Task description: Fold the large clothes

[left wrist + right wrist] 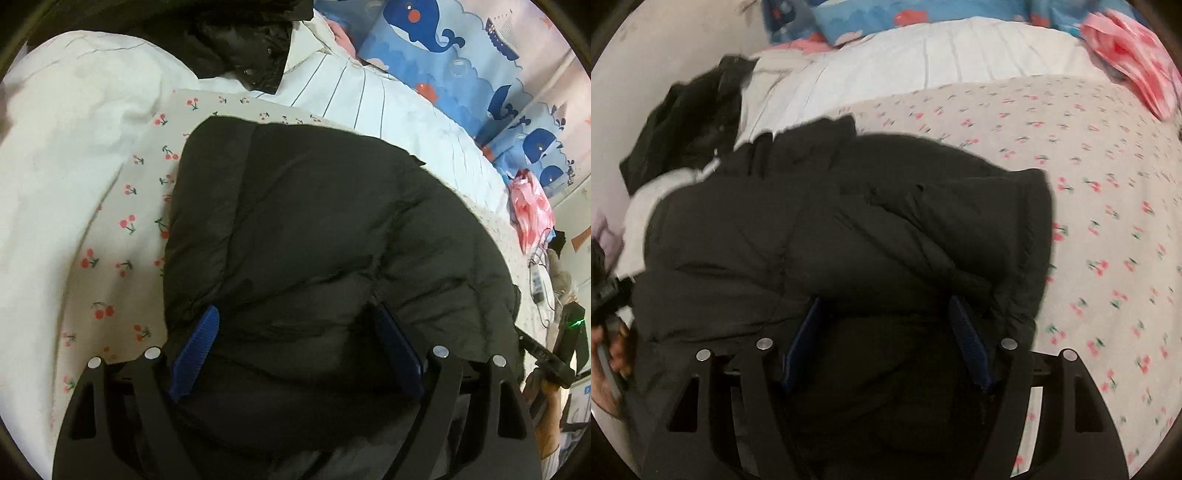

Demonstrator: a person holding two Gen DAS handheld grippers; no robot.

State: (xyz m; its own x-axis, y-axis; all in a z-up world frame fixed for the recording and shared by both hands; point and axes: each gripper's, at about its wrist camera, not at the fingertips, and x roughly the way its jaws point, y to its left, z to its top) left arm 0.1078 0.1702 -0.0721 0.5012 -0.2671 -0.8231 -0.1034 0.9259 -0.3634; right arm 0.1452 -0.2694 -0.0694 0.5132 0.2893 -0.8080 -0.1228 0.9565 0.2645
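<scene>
A black puffer jacket (314,229) lies bunched on the cherry-print bed sheet (122,229). My left gripper (295,325) stands wide open, its blue pads (201,332) either side of a thick fold at the jacket's near edge. In the right wrist view the same jacket (831,229) fills the middle, folded over itself. My right gripper (886,314) is also wide open, its blue pads (964,332) straddling the jacket's near edge. The fabric bulges between both pairs of fingers but is not pinched.
A second black garment (251,48) and a white striped quilt (369,96) lie at the bed's far side. A whale-print curtain (461,55) hangs behind. A pink plastic bag (532,210) sits at the bed's corner. Bare cherry sheet (1108,221) lies right of the jacket.
</scene>
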